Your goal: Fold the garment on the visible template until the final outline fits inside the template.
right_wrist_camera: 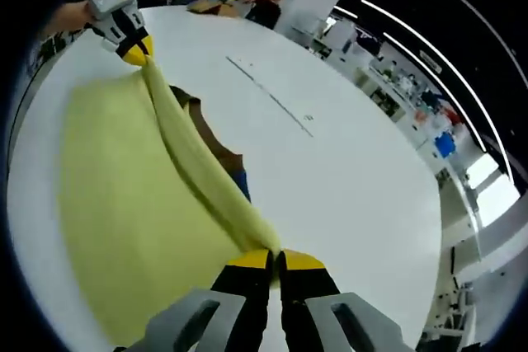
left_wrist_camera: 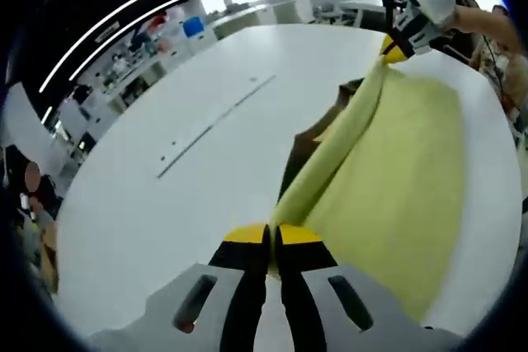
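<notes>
Plainly, the left gripper [left_wrist_camera: 272,241] has its yellow-tipped jaws pressed together on a corner of the yellow garment [left_wrist_camera: 404,187]; in the right gripper view the right gripper [right_wrist_camera: 275,265] is likewise closed tight on another corner of the same cloth [right_wrist_camera: 124,204]; no gap shows between either pair of jaws.

Between the two grips the cloth's top edge runs as a taut, rolled band, from 6 o'clock up toward 1 o'clock in the left gripper view, where the right gripper [left_wrist_camera: 394,49] appears holding its far end; in the right gripper view the band climbs from 6 o'clock toward 11 o'clock, where the left gripper [right_wrist_camera: 132,49] shows at its end; the rest of the garment hangs from this band and spreads over the white desk [left_wrist_camera: 165,113].

On the far side of the band a brown sheet [left_wrist_camera: 309,142] lies on the desk [right_wrist_camera: 346,154], partly covered by the cloth; its outline is cut off and whether it is the template cannot be told; a small blue patch [right_wrist_camera: 241,183] beside it is too little seen to name.

Toward 9 to 12 o'clock in the left gripper view the desk top is wide and bare, crossed by a thin dark seam [left_wrist_camera: 216,123]; its rim curves round beyond; shelves and furniture past it are blurred.
</notes>
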Demonstrator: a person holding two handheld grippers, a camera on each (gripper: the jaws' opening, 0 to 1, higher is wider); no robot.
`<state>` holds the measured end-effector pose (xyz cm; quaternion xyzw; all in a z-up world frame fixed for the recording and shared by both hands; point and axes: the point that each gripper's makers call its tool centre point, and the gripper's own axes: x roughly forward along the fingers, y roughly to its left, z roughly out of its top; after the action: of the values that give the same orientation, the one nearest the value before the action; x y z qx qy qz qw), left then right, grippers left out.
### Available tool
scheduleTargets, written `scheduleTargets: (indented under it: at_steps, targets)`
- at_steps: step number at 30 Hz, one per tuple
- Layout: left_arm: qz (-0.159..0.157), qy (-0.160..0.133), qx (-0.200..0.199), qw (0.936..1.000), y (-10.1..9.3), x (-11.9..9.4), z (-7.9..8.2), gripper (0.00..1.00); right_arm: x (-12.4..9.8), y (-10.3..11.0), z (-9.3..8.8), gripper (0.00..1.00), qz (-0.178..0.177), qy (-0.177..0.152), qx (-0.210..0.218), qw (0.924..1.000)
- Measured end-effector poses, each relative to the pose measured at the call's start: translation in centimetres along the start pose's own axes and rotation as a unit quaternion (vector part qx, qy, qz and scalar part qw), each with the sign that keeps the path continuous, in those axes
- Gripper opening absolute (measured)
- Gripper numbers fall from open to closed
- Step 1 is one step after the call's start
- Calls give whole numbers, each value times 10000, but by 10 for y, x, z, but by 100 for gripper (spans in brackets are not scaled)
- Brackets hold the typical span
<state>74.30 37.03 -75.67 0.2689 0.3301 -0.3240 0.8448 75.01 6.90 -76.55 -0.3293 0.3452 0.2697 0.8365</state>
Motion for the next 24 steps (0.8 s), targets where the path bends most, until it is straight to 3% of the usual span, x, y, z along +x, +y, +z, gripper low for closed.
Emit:
scheduleTargets:
  at_steps: [15,19,24]
  targets:
    - [64,196,71,9998,5,13,-16,3,12,8,-11,0,251,-1,392,9989]
    - [155,254,110,9995,9,10,-17,10,7,4,-9,7,186,-140,529,9983]
    - [90,61,263,9996,7,1,-17,21,0,8,-8,18,246,-275,490,9981]
